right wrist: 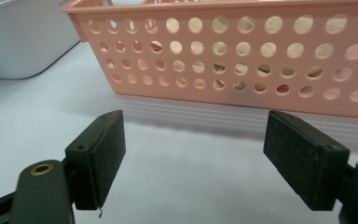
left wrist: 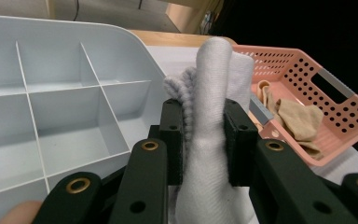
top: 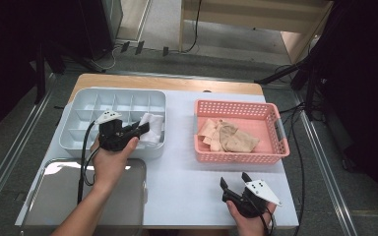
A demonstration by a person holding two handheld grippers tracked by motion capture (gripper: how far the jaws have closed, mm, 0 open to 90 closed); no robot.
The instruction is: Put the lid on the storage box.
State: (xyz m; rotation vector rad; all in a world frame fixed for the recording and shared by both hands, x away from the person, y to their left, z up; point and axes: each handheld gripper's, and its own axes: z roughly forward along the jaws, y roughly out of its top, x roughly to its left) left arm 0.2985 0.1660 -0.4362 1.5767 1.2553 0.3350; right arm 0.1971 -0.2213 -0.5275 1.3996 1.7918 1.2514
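A white rolled sock [left wrist: 209,116] is pinched between the black pads of my left gripper [left wrist: 207,140], which is shut on it. In the high view that gripper [top: 145,129] holds the white sock [top: 153,127] over the right end of the pale grey divided organiser tray [top: 81,105]. The pink perforated basket [top: 275,147] holds beige socks [top: 229,136]; the socks [left wrist: 303,121] and the basket [left wrist: 354,116] also show beyond the sock in the left gripper view. My right gripper [top: 234,182] rests near the table's front edge, jaws open and nothing between them [right wrist: 193,161], facing the basket's wall [right wrist: 242,60].
A shiny metal tray [top: 49,206] lies at the front left under the left forearm. The white mat [top: 182,187] covers the table between tray and basket. Cables trail along the right side of the table [top: 298,162].
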